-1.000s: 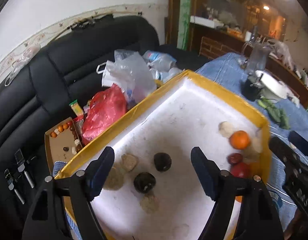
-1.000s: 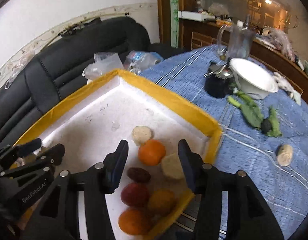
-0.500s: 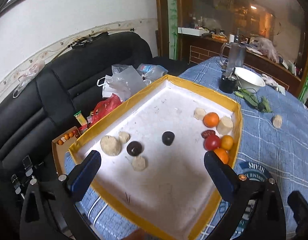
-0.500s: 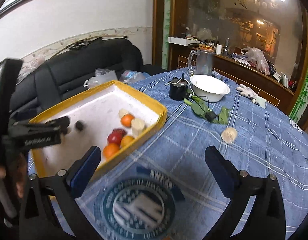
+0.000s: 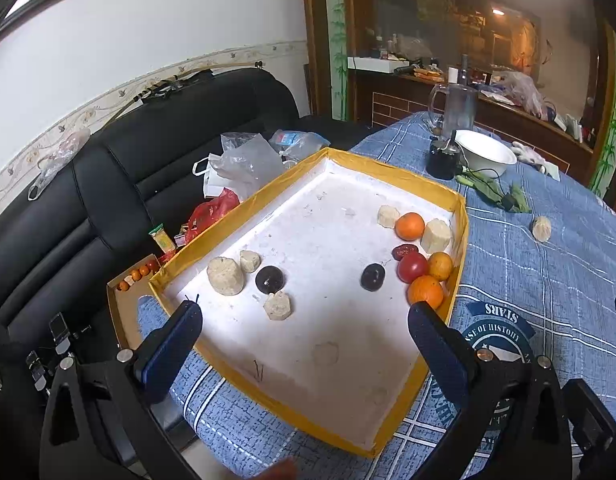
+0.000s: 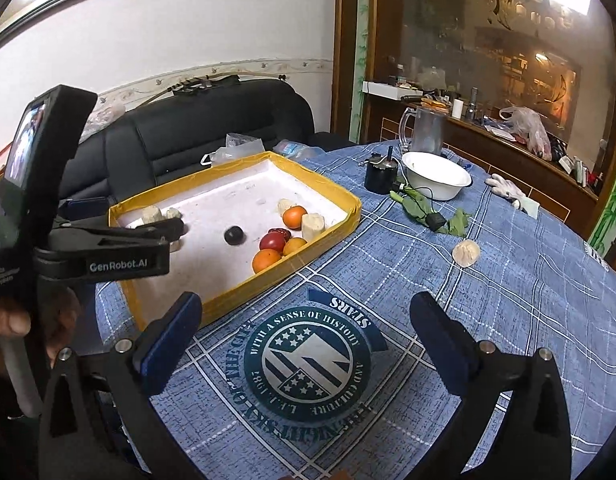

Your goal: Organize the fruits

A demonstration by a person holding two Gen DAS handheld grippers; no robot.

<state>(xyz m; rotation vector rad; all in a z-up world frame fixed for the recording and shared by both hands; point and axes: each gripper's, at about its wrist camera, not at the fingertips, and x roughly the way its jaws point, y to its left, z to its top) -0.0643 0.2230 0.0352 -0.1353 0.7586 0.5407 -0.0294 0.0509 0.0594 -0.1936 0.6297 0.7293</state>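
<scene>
left wrist view: left gripper [image 5: 303,320] spread wide after its jaws just opened, nothing between them, held above near end of tray [image 5: 392,168].
fruit, left group: pale chunks [image 5: 225,275] and one dark fruit [image 5: 269,279] near left wall.
fruit, right group: oranges [image 5: 410,226], red fruit [image 5: 412,267], date [image 5: 404,251] and pale chunk bunched at right wall; second dark fruit [image 5: 372,277] just beside them.
right wrist view: right gripper [image 6: 305,328] also just opened, wide apart, empty, over blue tablecloth [image 6: 508,300] outside tray [image 6: 328,188].
stray: pale piece [image 6: 466,253] on cloth, well apart from tray.
next step, probably: fetch stray with right; come from above, centre it between pads, close gently, likely soft.
risk: green leaves [image 6: 416,208] and cable nearby, steer clear.
</scene>
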